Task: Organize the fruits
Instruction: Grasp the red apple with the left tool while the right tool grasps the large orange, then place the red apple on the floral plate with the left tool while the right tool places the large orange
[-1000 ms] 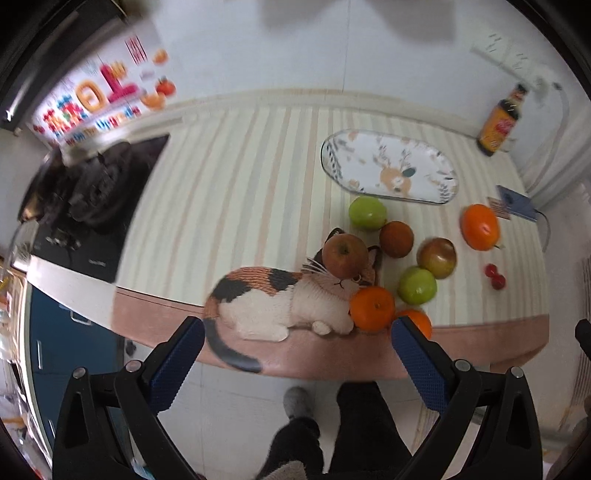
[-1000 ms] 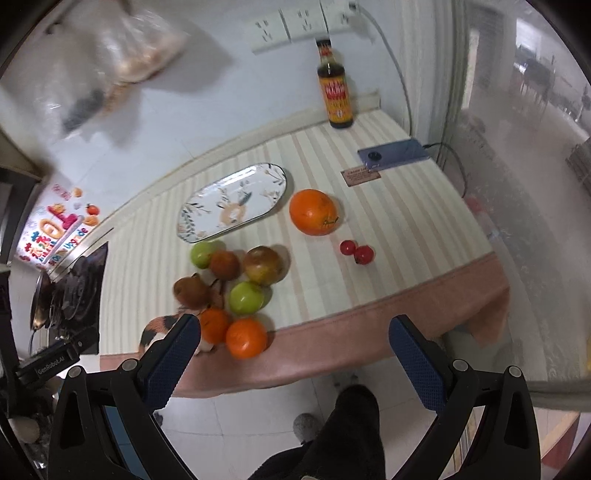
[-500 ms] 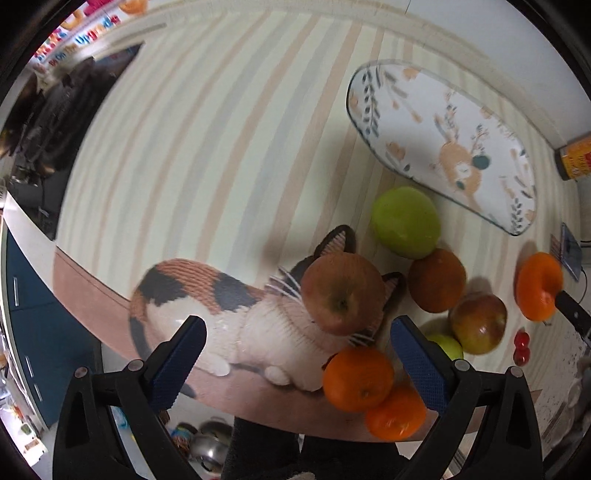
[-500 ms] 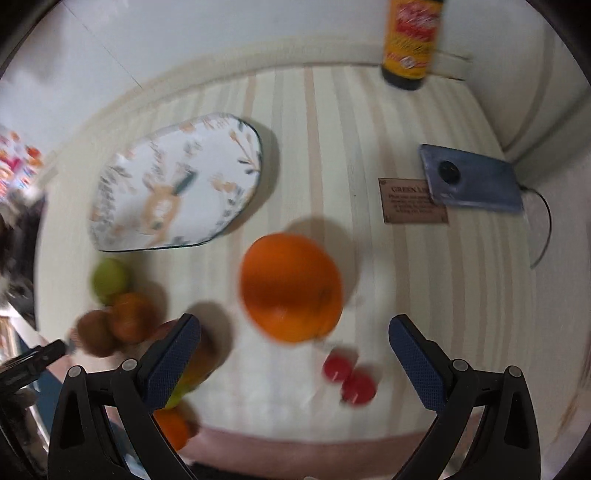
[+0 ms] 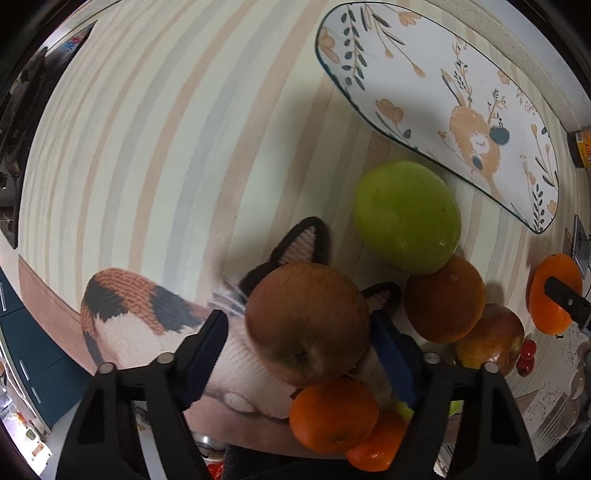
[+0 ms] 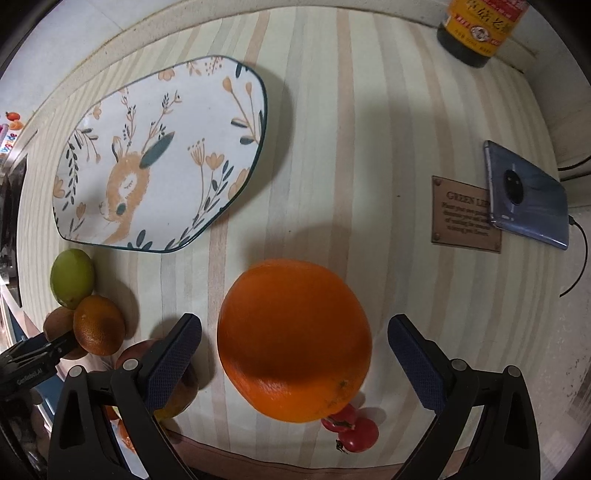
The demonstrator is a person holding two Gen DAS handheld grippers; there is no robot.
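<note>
A red-brown apple (image 5: 306, 325) sits on the head of a knitted cat mat (image 5: 140, 314). My left gripper (image 5: 303, 332) points down and straddles it; its jaws are closing, with a thin gap still showing at the left pad (image 5: 210, 350). My right gripper (image 6: 294, 325) stands open on either side of a large orange (image 6: 293, 339), clear of it on both sides. A flower-and-rabbit plate (image 6: 159, 110) lies behind with nothing on it. A green apple (image 5: 406, 214), a dark orange (image 5: 443, 299), a red-yellow apple (image 5: 491, 339) and two small oranges (image 5: 332, 417) crowd around the red-brown apple.
Two cherry tomatoes (image 6: 354, 428) lie just in front of the large orange, near the table's front edge. A phone (image 6: 528, 206) and a brown label card (image 6: 461, 218) lie at the right. A sauce bottle (image 6: 476, 29) stands at the back wall. A stove lies left.
Both grippers have come down close to the table. The left one now brackets the red-brown apple with narrower jaws. The right one has shifted over the large orange.
</note>
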